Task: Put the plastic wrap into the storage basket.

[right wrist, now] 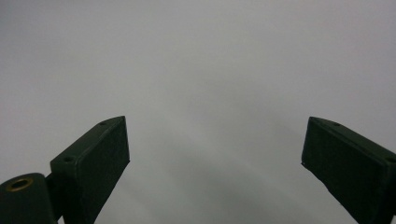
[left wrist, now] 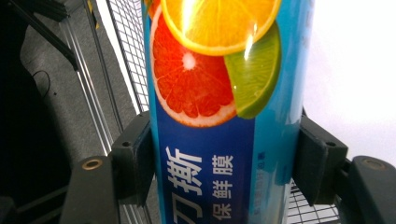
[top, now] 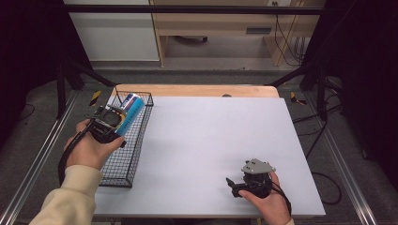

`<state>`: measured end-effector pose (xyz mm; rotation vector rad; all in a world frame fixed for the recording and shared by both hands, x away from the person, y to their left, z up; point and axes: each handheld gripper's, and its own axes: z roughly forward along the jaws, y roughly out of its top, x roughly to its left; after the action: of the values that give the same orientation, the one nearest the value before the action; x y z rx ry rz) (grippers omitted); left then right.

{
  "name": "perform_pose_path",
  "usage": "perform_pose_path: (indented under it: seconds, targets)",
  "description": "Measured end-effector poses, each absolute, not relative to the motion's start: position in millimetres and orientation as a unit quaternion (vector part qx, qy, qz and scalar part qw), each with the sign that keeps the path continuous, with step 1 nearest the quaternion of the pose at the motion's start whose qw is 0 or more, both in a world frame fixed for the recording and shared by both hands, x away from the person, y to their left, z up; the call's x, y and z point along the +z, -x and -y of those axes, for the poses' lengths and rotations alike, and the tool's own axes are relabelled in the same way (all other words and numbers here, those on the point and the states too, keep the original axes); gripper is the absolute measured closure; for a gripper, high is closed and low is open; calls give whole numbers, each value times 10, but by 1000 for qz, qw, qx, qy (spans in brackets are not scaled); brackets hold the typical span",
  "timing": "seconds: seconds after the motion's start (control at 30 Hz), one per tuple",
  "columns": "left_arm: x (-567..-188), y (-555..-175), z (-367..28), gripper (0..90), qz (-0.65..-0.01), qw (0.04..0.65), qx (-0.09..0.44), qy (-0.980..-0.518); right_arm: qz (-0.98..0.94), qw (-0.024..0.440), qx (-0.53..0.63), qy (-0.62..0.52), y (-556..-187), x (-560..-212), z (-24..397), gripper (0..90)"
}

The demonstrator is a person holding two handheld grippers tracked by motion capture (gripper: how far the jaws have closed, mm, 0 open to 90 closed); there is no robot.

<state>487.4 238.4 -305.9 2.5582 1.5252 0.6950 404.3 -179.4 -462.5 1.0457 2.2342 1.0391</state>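
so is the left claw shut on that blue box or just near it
Shut on it: the left claw has both pads pressed against the blue box, held over the wire basket.

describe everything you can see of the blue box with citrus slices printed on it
The long blue cling-film box looks like glossy printed card, with orange, grapefruit and lime slices above white Chinese characters on a darker blue panel. The left gripper is shut on it, a black pad pressed to each long side. It is held tilted over the black wire basket at the white table's left edge, its far end above the basket's far corner.
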Motion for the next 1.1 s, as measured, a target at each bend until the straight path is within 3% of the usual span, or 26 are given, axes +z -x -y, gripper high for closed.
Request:
perform_pose_path:
  seconds: [1.1]
  targets:
    - [-3250, -4861, -2500, 321, -510, 31, 212, -833, -815, 225, 376, -379, -4045, -4637, 1783, 78]
